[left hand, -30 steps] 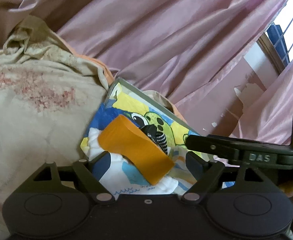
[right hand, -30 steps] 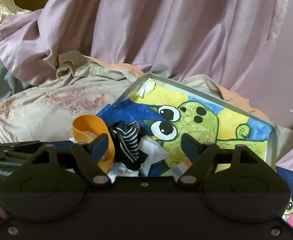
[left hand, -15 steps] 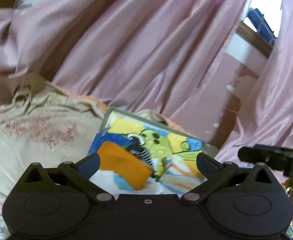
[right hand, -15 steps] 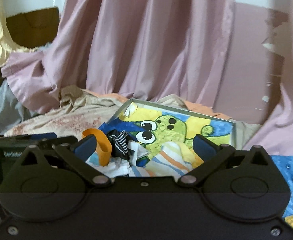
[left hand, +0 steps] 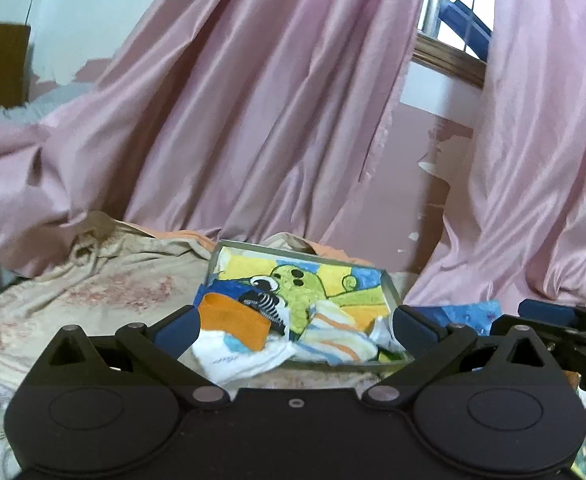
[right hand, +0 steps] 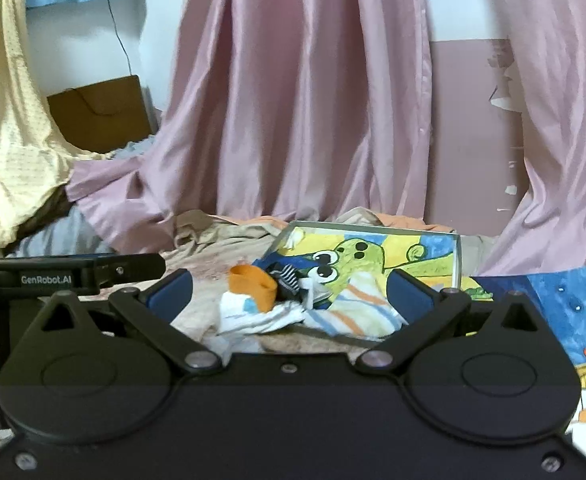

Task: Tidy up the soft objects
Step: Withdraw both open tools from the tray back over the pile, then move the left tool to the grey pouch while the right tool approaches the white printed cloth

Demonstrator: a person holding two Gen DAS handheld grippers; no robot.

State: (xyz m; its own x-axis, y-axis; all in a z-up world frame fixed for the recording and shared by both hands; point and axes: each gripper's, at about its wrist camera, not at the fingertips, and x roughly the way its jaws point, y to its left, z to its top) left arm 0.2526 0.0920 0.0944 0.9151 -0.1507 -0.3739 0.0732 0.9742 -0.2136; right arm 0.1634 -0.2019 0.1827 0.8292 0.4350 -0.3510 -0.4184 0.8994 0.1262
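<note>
Both tongs, left [left hand: 295, 322] and right [right hand: 289, 292], stand spread wide and empty, their jaws having just been opening. The soft pieces, an orange cloth [right hand: 253, 286], a black-and-white striped sock [right hand: 286, 278] and 2 pale striped cloths [right hand: 353, 312], lie heaped at the lower edge of the shallow cartoon-printed box [left hand: 387, 284] at frame centre, on the bed [left hand: 93, 292]. Gathering looks mostly done; 1 white cloth [left hand: 233, 354] spills over the rim and likely needs tucking in.

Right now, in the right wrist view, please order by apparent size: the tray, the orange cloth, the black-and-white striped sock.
1. tray
2. orange cloth
3. striped sock, partly hidden behind the orange cloth, so its full size is unsure.
</note>
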